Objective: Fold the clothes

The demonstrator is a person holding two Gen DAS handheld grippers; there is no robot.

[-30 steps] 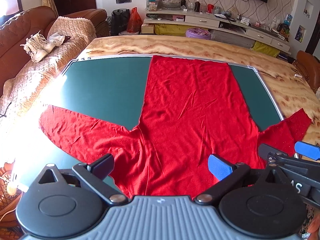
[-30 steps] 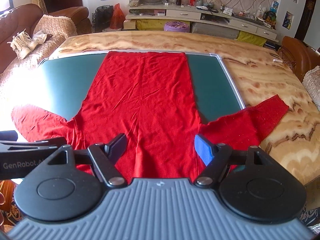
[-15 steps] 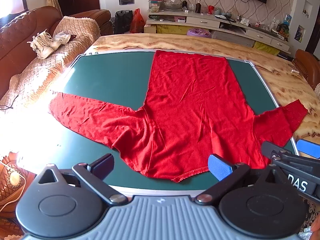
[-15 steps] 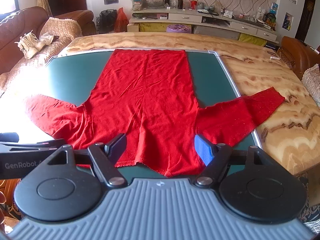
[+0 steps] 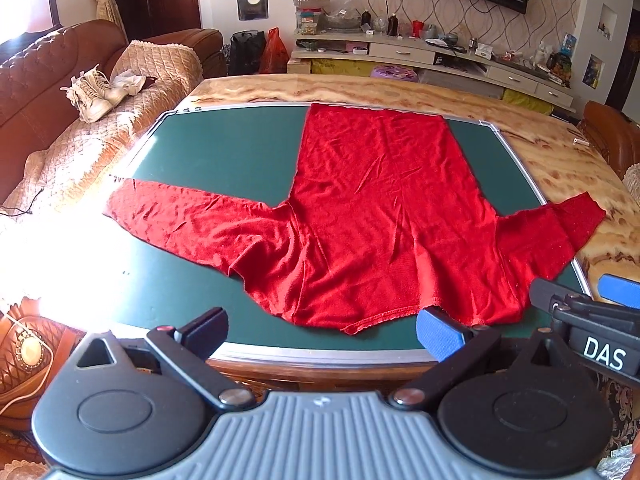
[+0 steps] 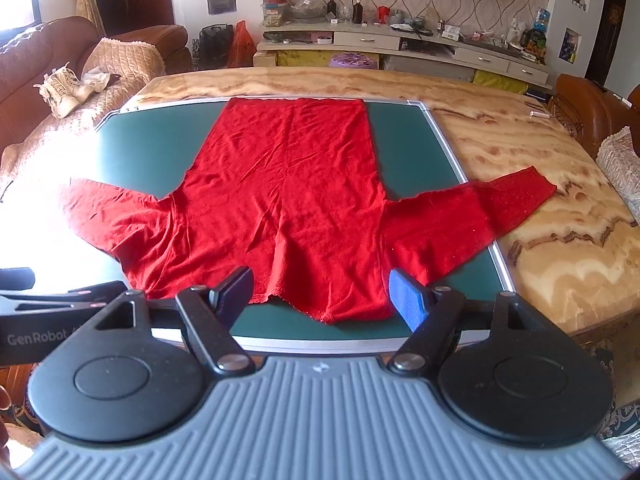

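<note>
A red long-sleeved top (image 5: pixel 372 216) (image 6: pixel 288 200) lies flat on the green mat (image 5: pixel 224 160) (image 6: pixel 152 148), collar toward me, hem at the far edge, both sleeves spread sideways. Its right sleeve (image 6: pixel 480 212) reaches past the mat onto the marble table. My left gripper (image 5: pixel 320 330) hangs open over the table's near edge, short of the collar, with nothing between its fingers. My right gripper (image 6: pixel 320 292) is open too, its fingers either side of the collar without touching it. In the left wrist view the right gripper's fingers (image 5: pixel 616 290) show at the right edge.
The mat lies on a marble-patterned table (image 6: pixel 560 240) with a metal frame edge (image 6: pixel 320 344). A brown sofa with a quilted cover and white shoes (image 5: pixel 96 92) stands at the left. A low cabinet (image 5: pixel 432 56) with clutter runs along the back wall. Strong glare washes the mat's left side.
Both grippers have drawn back toward me from over the top's shoulders; the collar and the table's near edge have come into view. The top lies as before.
</note>
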